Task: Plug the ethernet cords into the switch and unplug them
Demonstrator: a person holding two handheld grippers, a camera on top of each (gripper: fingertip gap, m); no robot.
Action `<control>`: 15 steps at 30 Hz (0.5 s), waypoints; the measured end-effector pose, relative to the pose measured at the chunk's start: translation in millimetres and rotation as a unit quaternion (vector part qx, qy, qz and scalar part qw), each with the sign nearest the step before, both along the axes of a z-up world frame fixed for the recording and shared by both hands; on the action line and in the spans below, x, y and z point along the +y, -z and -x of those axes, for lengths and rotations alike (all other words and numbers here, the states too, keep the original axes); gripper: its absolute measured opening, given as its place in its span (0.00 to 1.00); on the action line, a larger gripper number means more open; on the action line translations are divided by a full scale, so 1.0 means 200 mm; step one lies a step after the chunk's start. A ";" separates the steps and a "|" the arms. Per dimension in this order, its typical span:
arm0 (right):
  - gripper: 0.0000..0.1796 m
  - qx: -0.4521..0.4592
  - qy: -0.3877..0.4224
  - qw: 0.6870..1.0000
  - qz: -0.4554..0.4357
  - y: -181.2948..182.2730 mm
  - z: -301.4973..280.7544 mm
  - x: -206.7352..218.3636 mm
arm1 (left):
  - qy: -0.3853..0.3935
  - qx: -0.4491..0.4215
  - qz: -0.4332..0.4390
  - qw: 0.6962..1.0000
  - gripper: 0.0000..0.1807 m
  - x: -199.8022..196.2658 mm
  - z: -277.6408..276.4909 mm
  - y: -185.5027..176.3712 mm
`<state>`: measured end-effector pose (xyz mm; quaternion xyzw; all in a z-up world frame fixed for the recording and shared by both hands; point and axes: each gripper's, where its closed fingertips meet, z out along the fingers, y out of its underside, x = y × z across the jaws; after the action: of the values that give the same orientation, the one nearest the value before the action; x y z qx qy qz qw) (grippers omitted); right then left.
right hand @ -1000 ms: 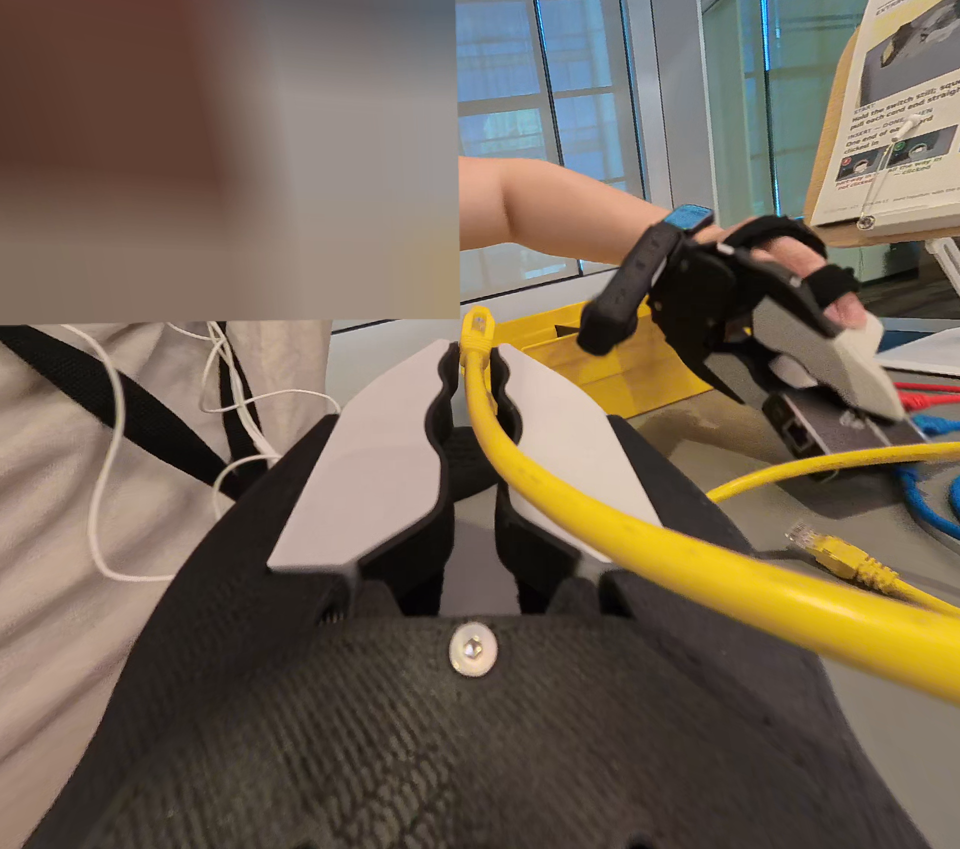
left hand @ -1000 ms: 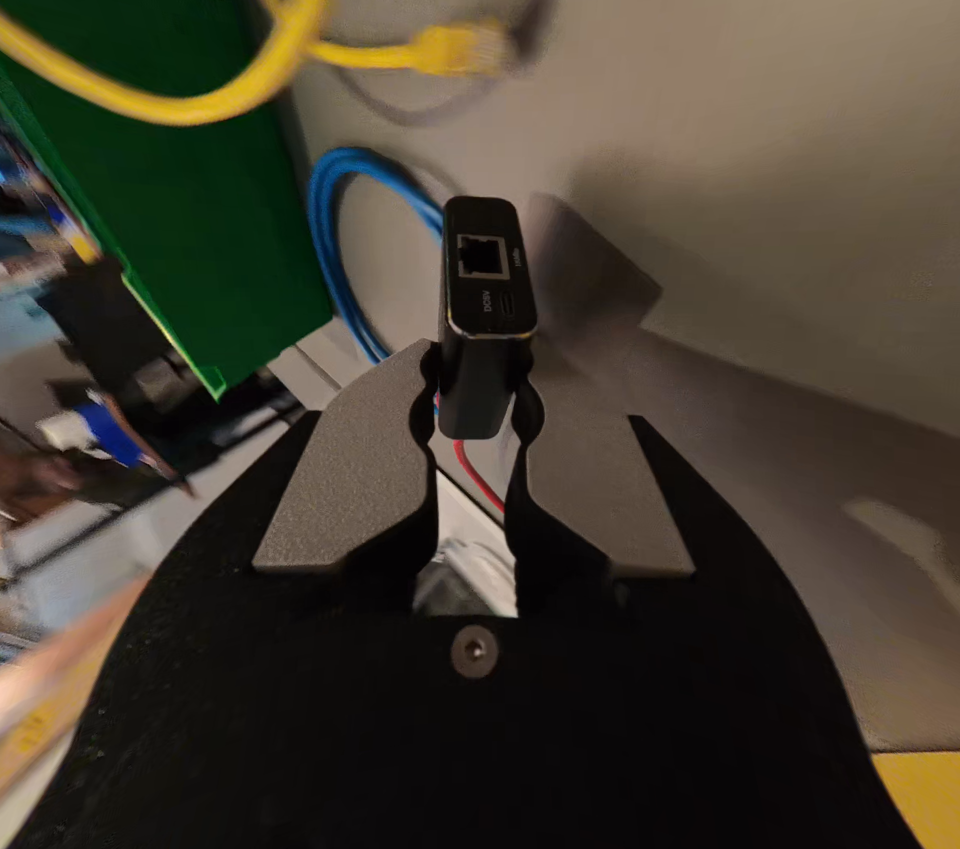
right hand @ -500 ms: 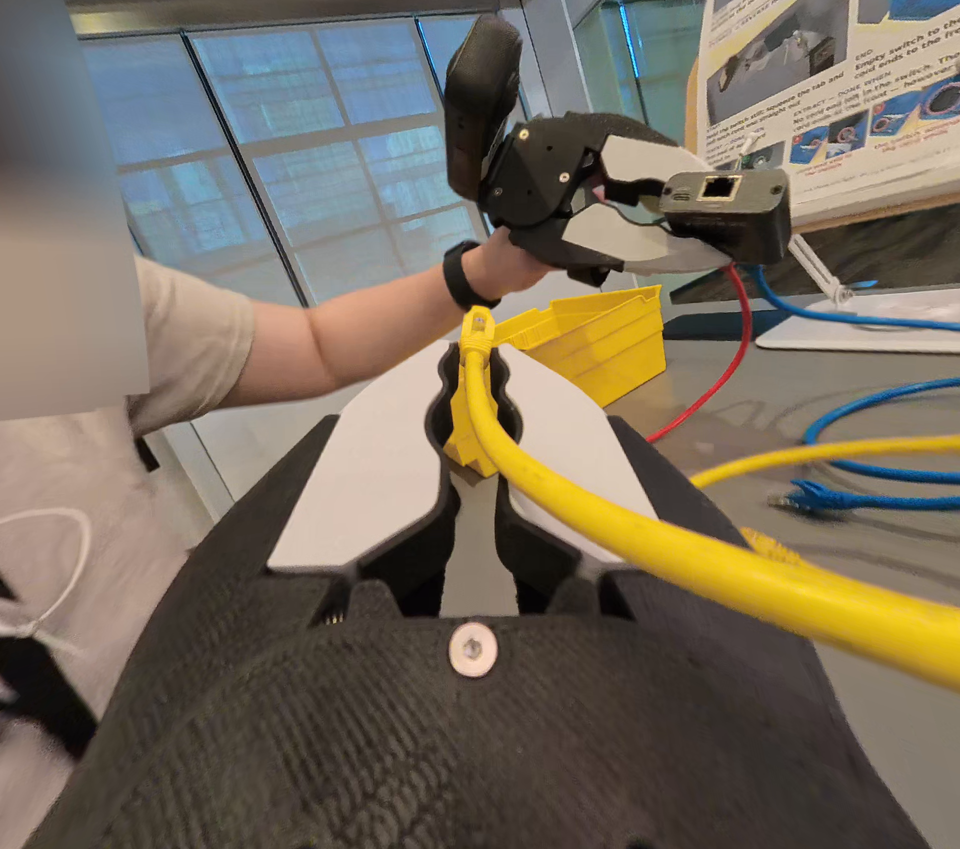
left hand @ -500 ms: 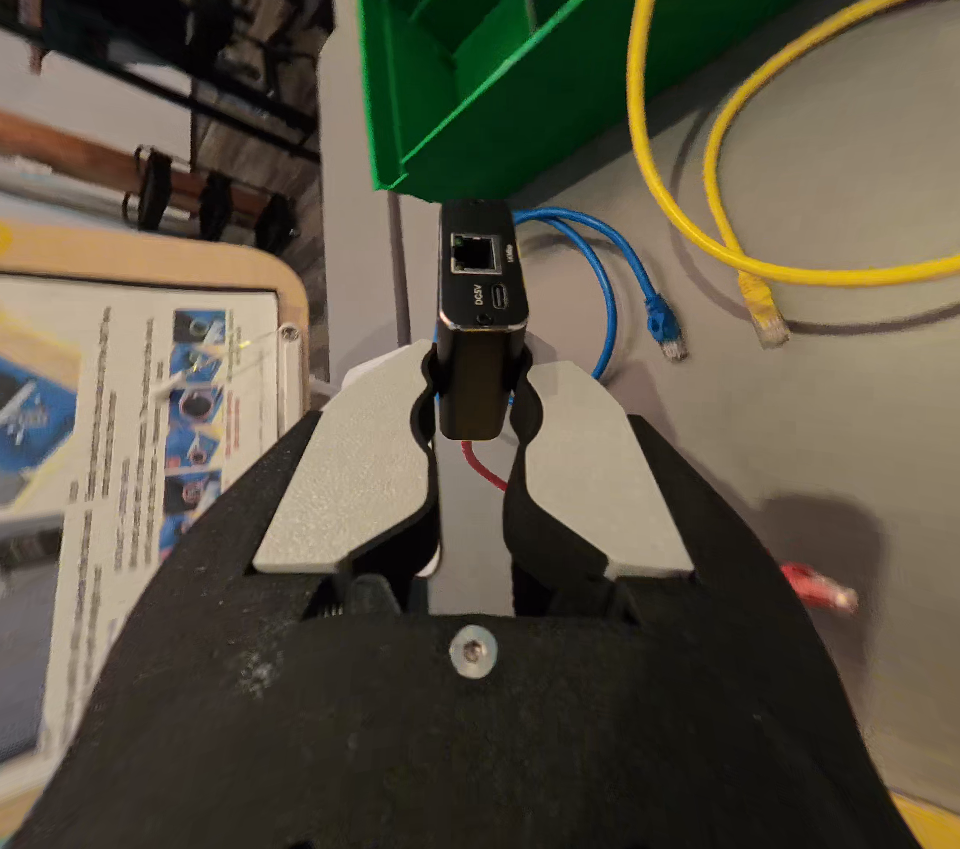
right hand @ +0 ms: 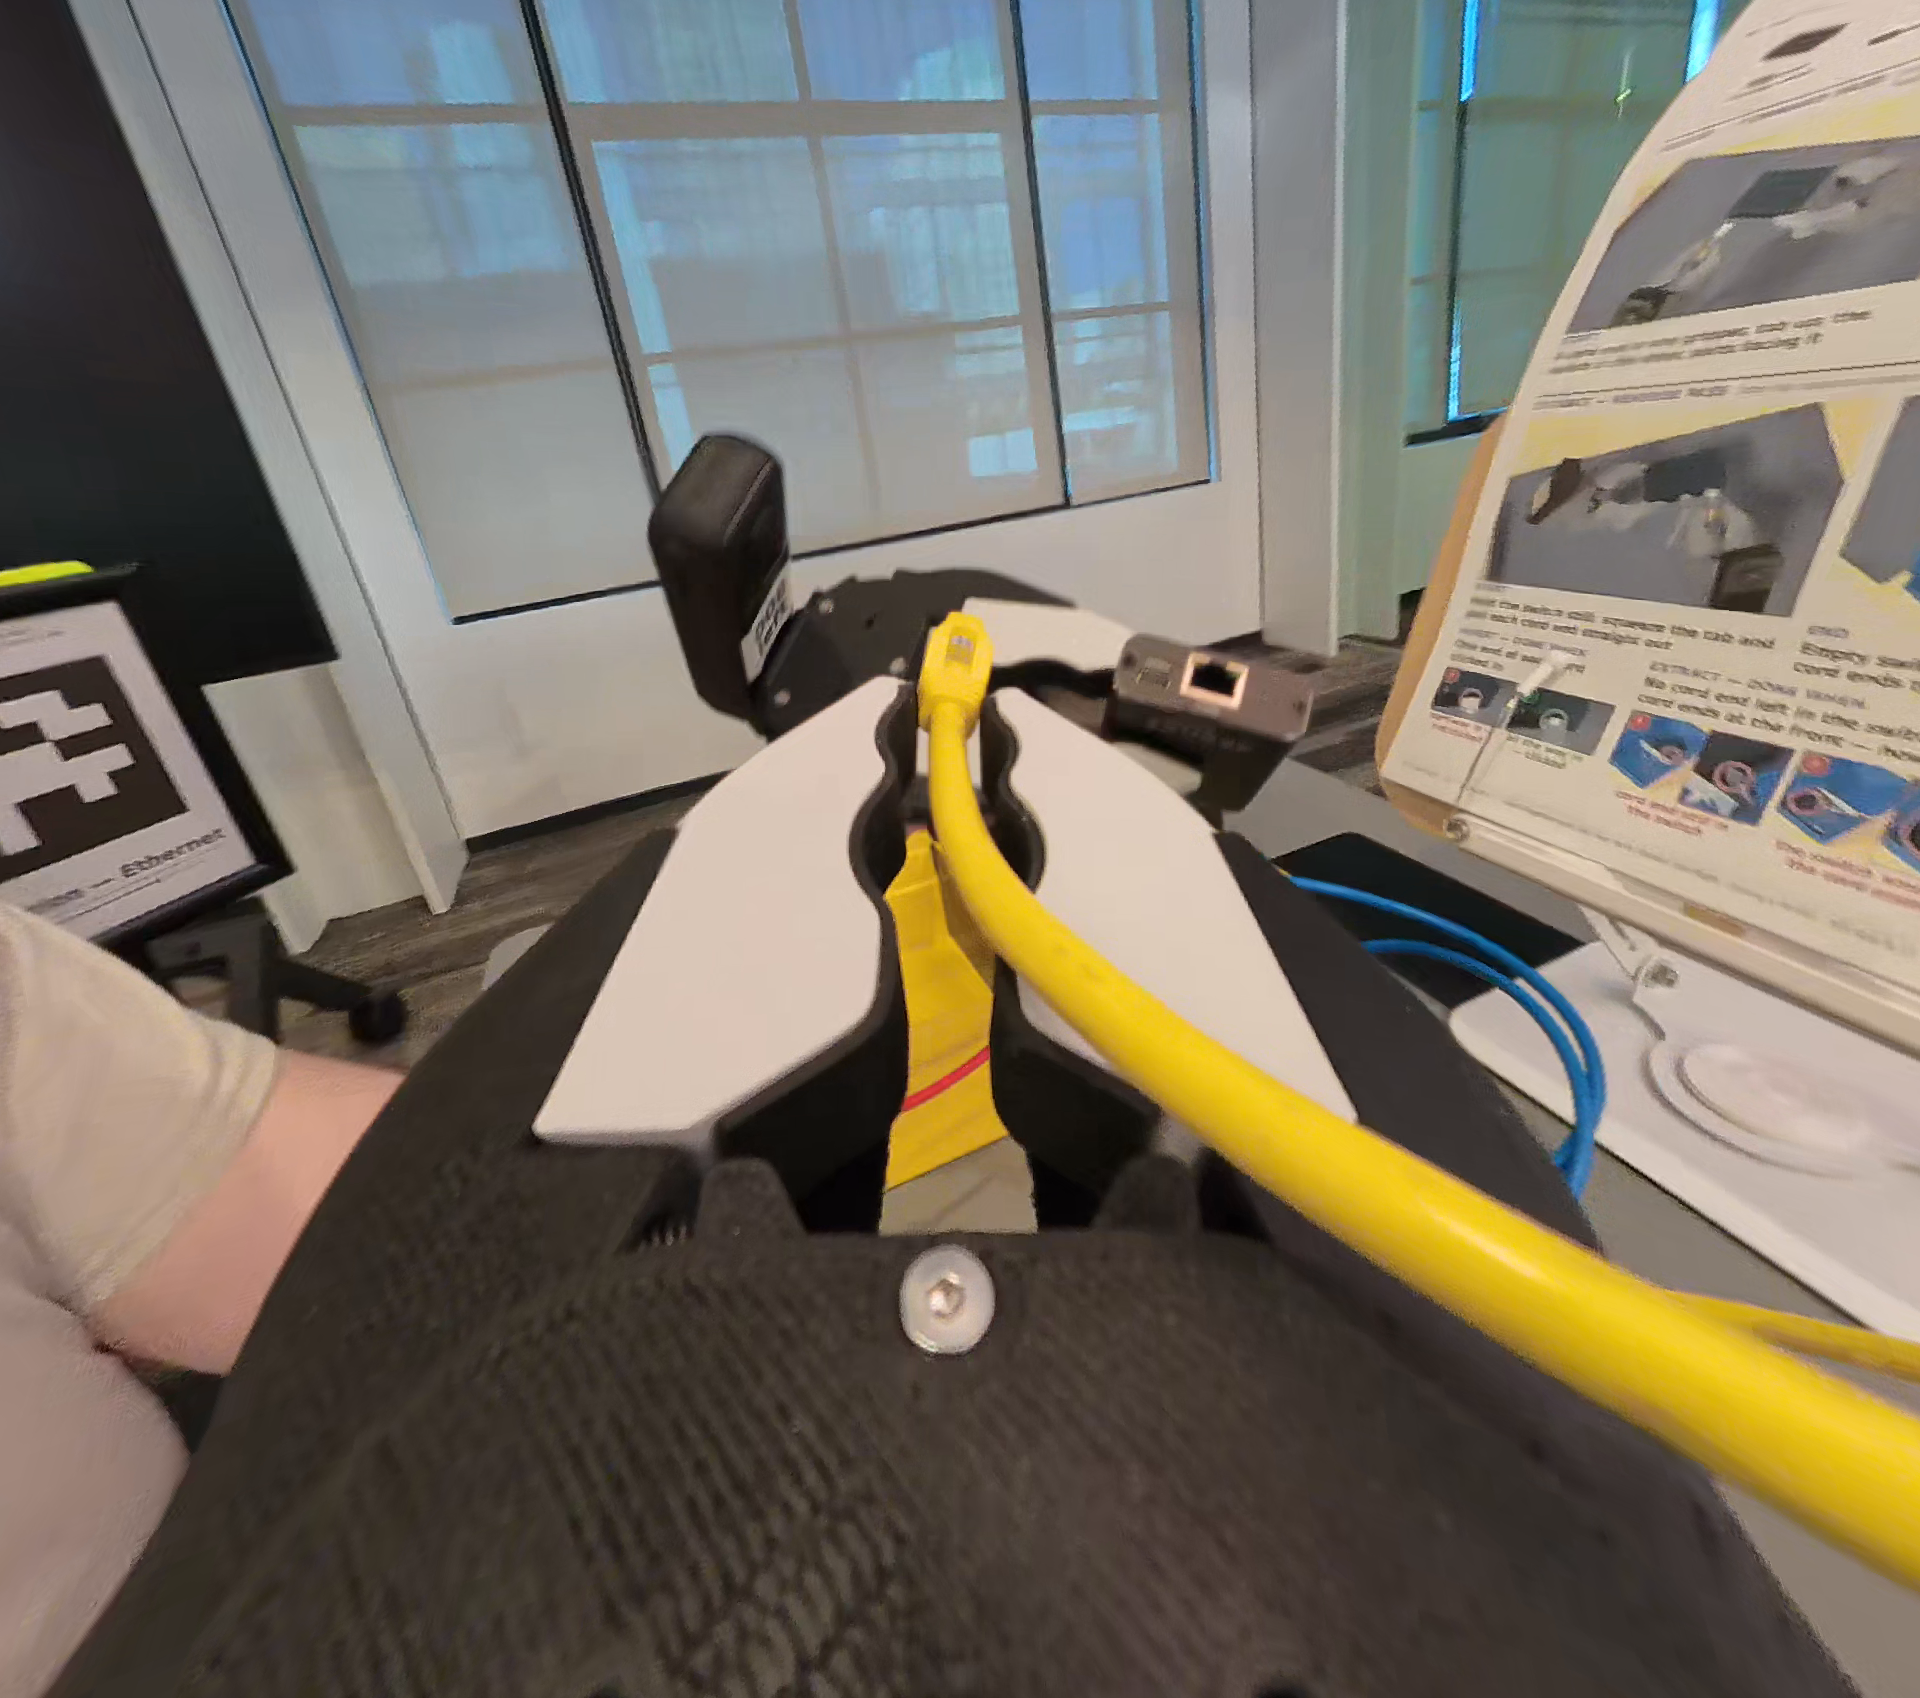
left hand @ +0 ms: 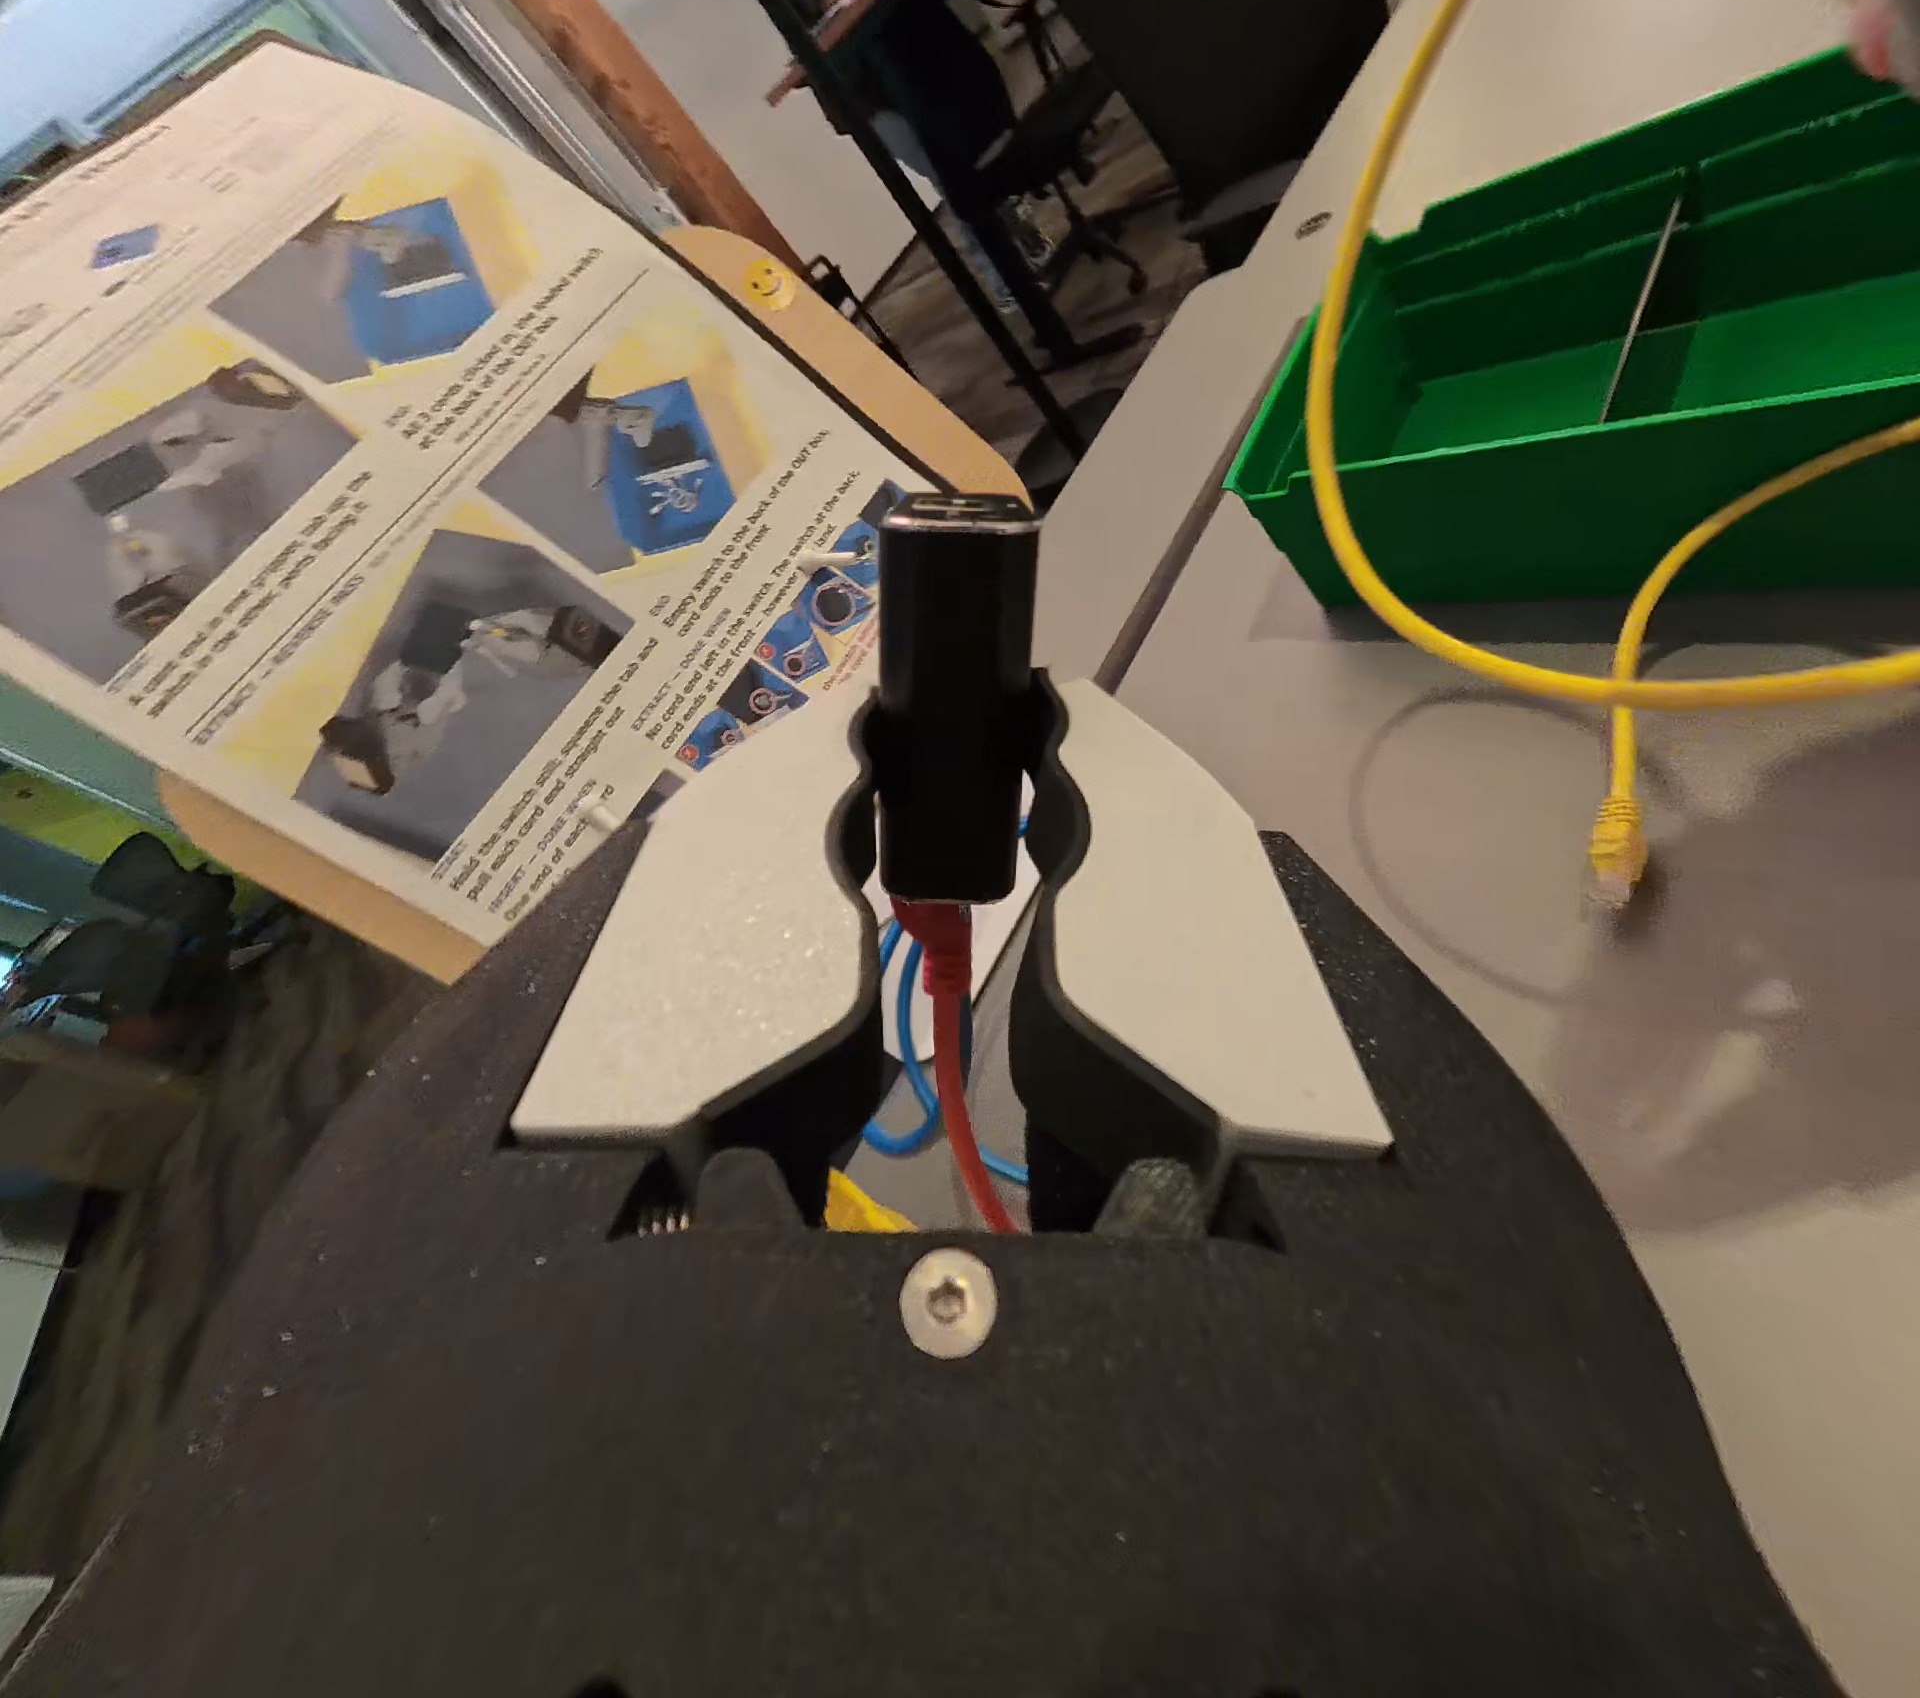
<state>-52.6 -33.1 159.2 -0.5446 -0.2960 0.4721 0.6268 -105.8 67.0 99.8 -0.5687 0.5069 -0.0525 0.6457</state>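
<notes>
My left gripper (left hand: 956, 713) is shut on the small black switch (left hand: 956, 640) and holds it off the table. A red cord (left hand: 951, 1004) is plugged into the switch's rear end, with a blue cord (left hand: 894, 1035) behind it. My right gripper (right hand: 951, 713) is shut on the yellow cord's plug (right hand: 954, 661), which sticks out past the fingertips. In the right wrist view the switch (right hand: 1210, 698) hangs just right of and beyond the plug, with an empty port facing me; they are apart. The yellow cord's other plug (left hand: 1616, 848) lies on the grey table.
A green divided bin (left hand: 1662, 401) stands at the table's far right. An instruction board (left hand: 416, 505) leans at the left and also shows in the right wrist view (right hand: 1714, 505). A yellow bin (right hand: 940, 1025) shows between my right fingers. A blue cord (right hand: 1507, 973) loops on the table. About 12 cm separates my left fingertips from my right.
The left gripper has swung the switch from pointing down at the table to pointing out level. In the right wrist view the switch has come lower and closer to the yellow plug.
</notes>
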 end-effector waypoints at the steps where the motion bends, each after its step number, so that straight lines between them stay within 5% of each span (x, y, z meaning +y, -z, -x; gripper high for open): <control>1: 0.07 -0.005 -0.008 1.000 0.003 -0.03 0.01 0.03 | 0.000 -0.009 -0.004 1.000 0.13 -0.01 0.02 0.01; 15: 0.07 -0.061 -0.083 0.990 0.096 0.07 -0.03 0.21 | 0.054 0.042 -0.084 0.994 0.13 -0.15 -0.06 -0.03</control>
<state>-46.5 9.2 145.0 -0.6037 -0.3308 0.5146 0.5112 -93.0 37.8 105.5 -0.4864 0.5657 -0.0206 0.6656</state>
